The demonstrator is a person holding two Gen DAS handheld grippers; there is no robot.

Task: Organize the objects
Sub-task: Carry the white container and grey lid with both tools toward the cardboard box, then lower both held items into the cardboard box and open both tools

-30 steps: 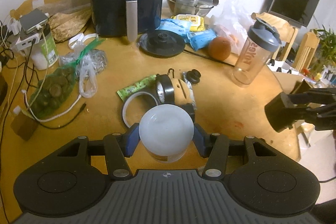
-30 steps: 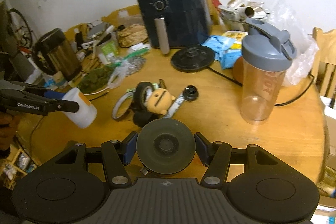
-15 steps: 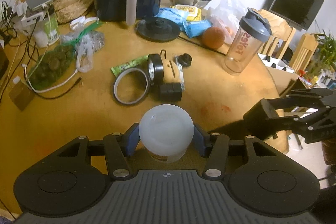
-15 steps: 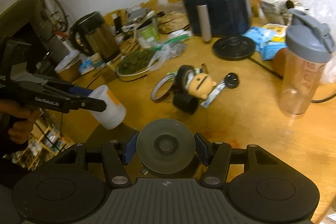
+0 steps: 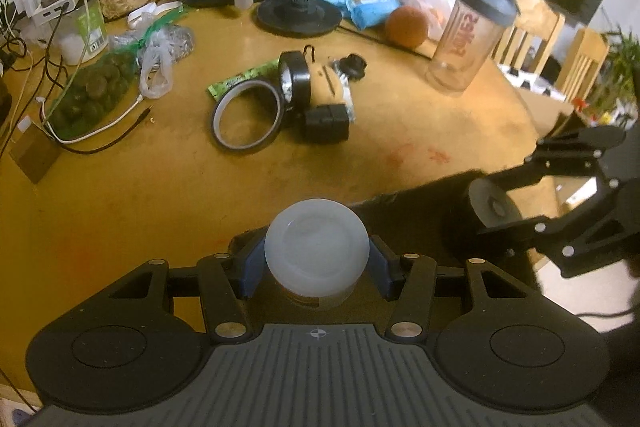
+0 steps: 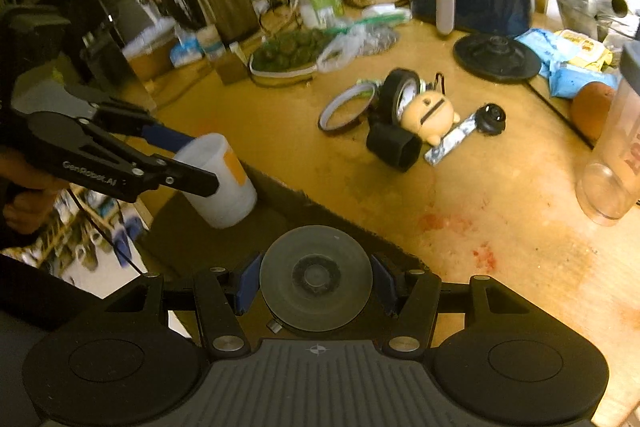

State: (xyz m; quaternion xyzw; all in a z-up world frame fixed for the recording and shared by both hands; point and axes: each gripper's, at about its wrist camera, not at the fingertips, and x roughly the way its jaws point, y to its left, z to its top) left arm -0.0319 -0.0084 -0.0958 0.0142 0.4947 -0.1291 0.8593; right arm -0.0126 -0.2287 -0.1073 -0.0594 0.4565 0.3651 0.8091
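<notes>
Frosted plastic tub (image 5: pixel 316 247) in left jaws; ribbed grey disc (image 6: pixel 316 289) in right.

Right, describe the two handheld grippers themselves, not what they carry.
Both are black plastic. The left gripper has linked finger bars with silver rivets, blue pads, white "GenRobot.AI" lettering and a thin black cable. The right gripper shows blue pads, a ribbed grey body and two round discs.

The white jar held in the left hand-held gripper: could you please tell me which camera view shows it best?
The right wrist view shows the white jar best: it is seen from the side, with its wall and orange label visible between the left hand-held gripper's fingers. The left wrist view shows only its round end, filling the gap between the fingers.
</notes>
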